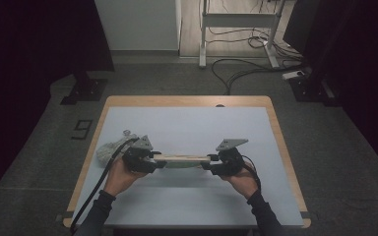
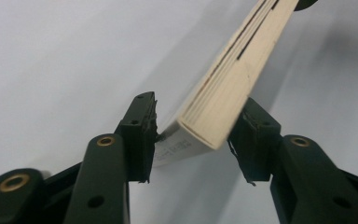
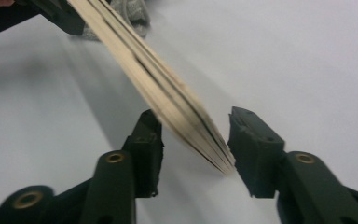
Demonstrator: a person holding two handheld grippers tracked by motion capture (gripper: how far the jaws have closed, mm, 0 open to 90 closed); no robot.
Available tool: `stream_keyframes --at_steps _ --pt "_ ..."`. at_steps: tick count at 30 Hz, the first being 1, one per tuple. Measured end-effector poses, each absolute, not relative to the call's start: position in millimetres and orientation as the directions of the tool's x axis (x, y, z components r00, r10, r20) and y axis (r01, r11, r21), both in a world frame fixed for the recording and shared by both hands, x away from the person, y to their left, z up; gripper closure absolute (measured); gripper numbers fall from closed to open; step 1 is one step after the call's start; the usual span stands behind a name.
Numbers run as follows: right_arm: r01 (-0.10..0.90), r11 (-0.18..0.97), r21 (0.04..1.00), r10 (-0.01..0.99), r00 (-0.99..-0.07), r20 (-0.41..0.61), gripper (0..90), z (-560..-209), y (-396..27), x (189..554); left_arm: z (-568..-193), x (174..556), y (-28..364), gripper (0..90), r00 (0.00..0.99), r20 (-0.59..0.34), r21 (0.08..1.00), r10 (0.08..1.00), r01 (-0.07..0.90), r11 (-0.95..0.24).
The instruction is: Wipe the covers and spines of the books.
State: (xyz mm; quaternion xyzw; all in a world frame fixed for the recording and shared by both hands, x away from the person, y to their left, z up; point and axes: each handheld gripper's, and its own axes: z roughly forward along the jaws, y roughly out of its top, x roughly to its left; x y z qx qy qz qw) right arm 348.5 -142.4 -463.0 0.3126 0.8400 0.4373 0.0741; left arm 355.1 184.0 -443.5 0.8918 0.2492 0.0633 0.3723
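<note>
A folded wooden fan [image 1: 184, 159] lies across the near-middle of the pale blue table [image 1: 187, 123], stretched left to right between two hand-held grippers. The left gripper [image 1: 158, 161] has its jaws apart around the fan's thick end, one pad just off the wood. The right gripper [image 1: 207, 163] likewise stands parted about the fan's tapered end, not pressing it. A grey cloth bundle [image 1: 109, 150] sits just beyond the left hand [image 1: 120, 174].

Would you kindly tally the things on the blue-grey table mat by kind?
Book with cream page edges: 1
Grey cloth bundle: 1
Hand-held grippers: 2, left and right
Total: 4
</note>
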Motion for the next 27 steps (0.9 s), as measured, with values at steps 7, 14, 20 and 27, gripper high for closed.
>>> stream_keyframes --at_steps 7,14,20,27 --pt "0.477 0.439 0.762 0.587 -0.794 0.158 40.9 -466.6 -143.7 340.5 -449.8 345.8 185.7 47.5 0.872 -0.098 0.691 0.479 0.406 -0.598" --pt "0.501 0.431 0.751 0.590 -0.786 0.185 34.0 -472.7 -144.5 331.0 -456.0 334.9 185.1 40.1 0.867 -0.089 0.689 0.490 0.409 -0.599" --pt "0.515 0.429 0.742 0.588 -0.783 0.203 30.7 -477.6 -145.5 322.8 -461.8 325.9 185.8 33.9 0.851 -0.099 0.681 0.515 0.436 -0.588" --pt "0.533 0.422 0.734 0.594 -0.774 0.220 28.4 -484.1 -145.5 315.6 -468.5 319.6 189.5 30.6 0.837 -0.148 0.673 0.526 0.475 -0.567"
